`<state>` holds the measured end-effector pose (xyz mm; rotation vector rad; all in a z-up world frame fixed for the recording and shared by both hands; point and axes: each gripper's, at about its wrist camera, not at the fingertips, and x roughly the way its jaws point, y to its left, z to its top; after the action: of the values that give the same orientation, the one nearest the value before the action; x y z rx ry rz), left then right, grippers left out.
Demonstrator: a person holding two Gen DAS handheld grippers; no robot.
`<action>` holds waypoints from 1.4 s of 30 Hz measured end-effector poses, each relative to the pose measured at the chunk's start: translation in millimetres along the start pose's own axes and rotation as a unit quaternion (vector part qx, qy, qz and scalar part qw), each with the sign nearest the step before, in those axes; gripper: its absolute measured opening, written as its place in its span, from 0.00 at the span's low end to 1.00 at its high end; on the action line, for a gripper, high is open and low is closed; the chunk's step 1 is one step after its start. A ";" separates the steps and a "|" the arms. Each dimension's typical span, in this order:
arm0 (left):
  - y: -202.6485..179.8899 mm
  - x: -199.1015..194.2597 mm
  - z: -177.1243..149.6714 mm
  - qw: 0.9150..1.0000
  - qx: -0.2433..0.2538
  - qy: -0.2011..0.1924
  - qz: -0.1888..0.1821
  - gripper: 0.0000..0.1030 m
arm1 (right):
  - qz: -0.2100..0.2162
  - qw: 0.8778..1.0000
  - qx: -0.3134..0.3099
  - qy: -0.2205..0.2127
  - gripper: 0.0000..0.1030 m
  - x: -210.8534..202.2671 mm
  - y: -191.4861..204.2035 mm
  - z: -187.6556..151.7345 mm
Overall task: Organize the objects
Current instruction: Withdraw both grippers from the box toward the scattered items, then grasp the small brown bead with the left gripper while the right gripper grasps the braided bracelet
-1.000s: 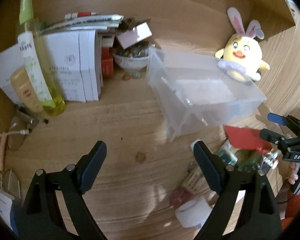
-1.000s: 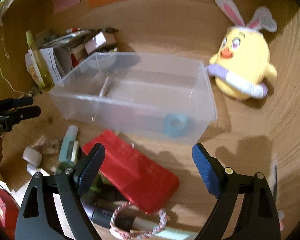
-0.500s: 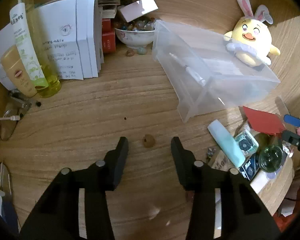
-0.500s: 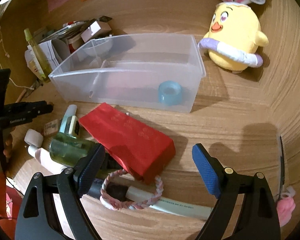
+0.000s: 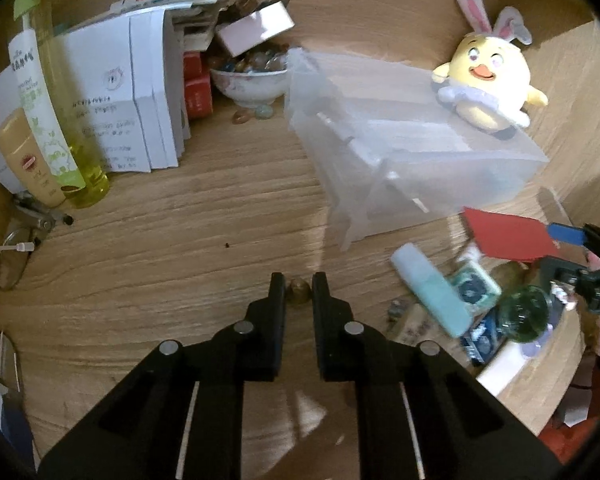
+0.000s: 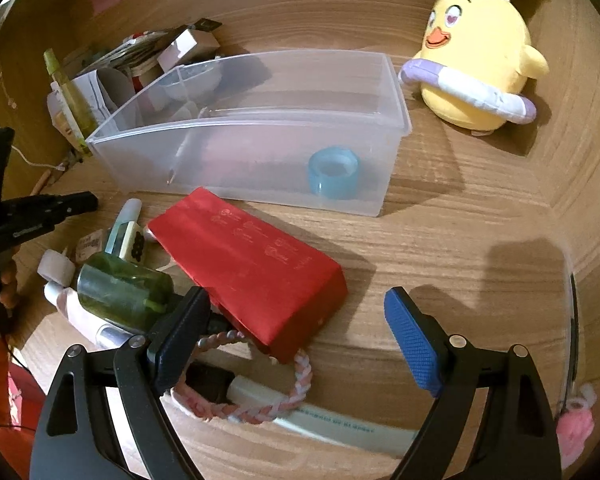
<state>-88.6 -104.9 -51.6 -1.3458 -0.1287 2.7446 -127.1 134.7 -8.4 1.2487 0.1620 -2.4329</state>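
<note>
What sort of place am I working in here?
Probably a cluttered home desk or vanity: a wooden top with a plush chick, skincare bottles and a bowl of stones.

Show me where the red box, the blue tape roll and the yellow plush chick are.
red box [image 6: 252, 264], right wrist view, top face.
blue tape roll [image 6: 333, 174], right wrist view, outer band.
yellow plush chick [image 6: 478, 40], right wrist view, body.

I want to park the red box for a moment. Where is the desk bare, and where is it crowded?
Bare wood lies right of the red box, between the clear bin and the right gripper. Another bare patch lies between the white cartons and the bin. Crowded: left of the red box, around the green bottle and bracelet.
</note>
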 end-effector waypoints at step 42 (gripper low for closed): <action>-85.6 -43.6 -1.9 0.993 0.038 -0.042 -0.105 0.12 | 0.079 0.995 -0.056 -0.015 0.19 -33.0 29.3 -26.5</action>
<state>-57.4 -24.6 -9.0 -1.1280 -0.1595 2.6028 -78.2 125.1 4.5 1.1319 0.1801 -2.2730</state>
